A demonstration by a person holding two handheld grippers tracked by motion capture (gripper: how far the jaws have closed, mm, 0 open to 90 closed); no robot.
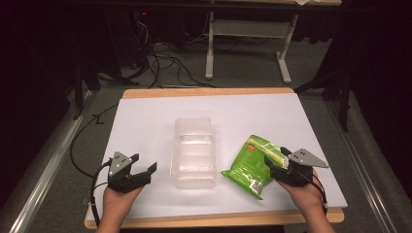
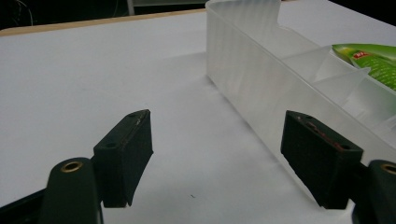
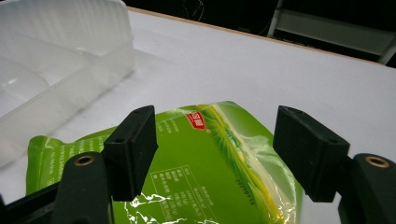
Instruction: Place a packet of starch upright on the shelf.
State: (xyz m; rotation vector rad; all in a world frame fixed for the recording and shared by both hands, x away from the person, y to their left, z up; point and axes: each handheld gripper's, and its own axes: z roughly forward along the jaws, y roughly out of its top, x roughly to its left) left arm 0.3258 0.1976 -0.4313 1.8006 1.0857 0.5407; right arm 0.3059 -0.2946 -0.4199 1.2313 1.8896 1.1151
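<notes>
1. Nearest the person, at about seven o'clock on the white table (image 1: 145, 116), the left gripper (image 1: 148, 172) rests low with its jaws spread wide and nothing between them; its right jaw stands just beside the clear plastic bin's (image 1: 194, 150) wall, probably waiting to steady it.
2. At about five o'clock, the right gripper (image 1: 277, 158) hovers over the green packet (image 1: 250, 165), jaws spread to either side of the packet's near end. Its pads do not press on the packet yet, so this looks like lining up for a pinch.
3. The packet lies flat at the bin's three o'clock, close to it, likely meant to go inside.
4. Farther off, at centre, the divided bin sits empty, long side running toward twelve o'clock.
</notes>
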